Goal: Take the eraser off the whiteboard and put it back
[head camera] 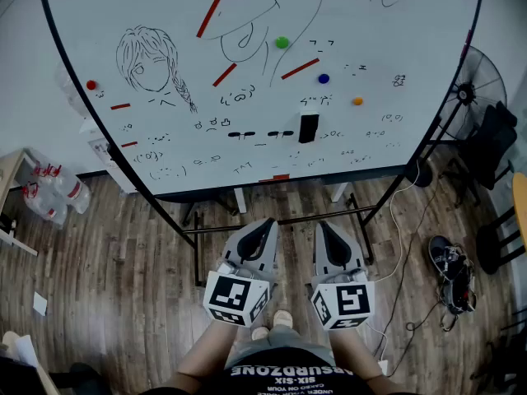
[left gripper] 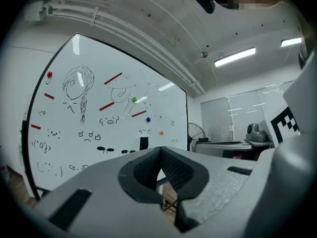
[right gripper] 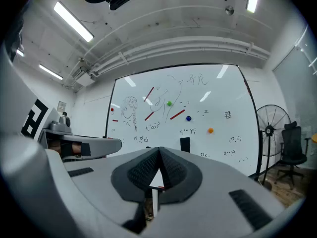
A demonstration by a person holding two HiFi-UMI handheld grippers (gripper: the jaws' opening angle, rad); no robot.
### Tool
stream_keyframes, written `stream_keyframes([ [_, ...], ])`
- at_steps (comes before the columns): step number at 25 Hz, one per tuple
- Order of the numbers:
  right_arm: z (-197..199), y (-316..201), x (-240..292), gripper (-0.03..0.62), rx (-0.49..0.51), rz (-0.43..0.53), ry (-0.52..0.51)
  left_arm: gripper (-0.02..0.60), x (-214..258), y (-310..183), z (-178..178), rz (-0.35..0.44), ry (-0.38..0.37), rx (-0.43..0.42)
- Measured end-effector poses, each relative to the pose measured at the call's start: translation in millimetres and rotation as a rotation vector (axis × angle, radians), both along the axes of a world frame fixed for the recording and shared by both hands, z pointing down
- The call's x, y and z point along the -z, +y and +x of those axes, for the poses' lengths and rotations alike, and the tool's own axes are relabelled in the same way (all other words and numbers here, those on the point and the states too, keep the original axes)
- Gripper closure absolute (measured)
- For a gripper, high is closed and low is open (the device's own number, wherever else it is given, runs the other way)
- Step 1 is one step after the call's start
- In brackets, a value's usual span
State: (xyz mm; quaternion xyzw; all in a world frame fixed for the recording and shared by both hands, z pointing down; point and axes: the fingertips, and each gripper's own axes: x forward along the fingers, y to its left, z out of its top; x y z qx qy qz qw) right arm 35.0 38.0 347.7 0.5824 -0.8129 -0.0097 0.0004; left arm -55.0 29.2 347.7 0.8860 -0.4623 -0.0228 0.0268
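Whiteboard (head camera: pixel 165 6) on stand, far, facing both claws. Eraser (head camera: pixel 308 127) on board's lower part, right of centre. Round magnets (head camera: pixel 323 78) on board above eraser. Left claw (head camera: pixel 265 225) and right claw (head camera: pixel 323 227) side by side, near, well apart from board. Fan (head camera: pixel 471 93) right of board; chair (right gripper: pixel 292 145) beside fan. Bottles (head camera: pixel 51 189) on floor, left of board. Sandals (head camera: pixel 451 271) on floor, near right.

Head view steeply down; both gripper views level, facing shared whiteboard (head camera: pixel 412 48)
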Motion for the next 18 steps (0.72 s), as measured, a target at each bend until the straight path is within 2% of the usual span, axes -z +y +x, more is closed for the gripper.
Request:
stream_keyframes([
  [18, 9.4, -12.3, 2.5, 0.595, -0.008, 0.019, 0.013, 0.574, -1.0, -8.9, 1.1, 0.003, 0.0, 0.011],
])
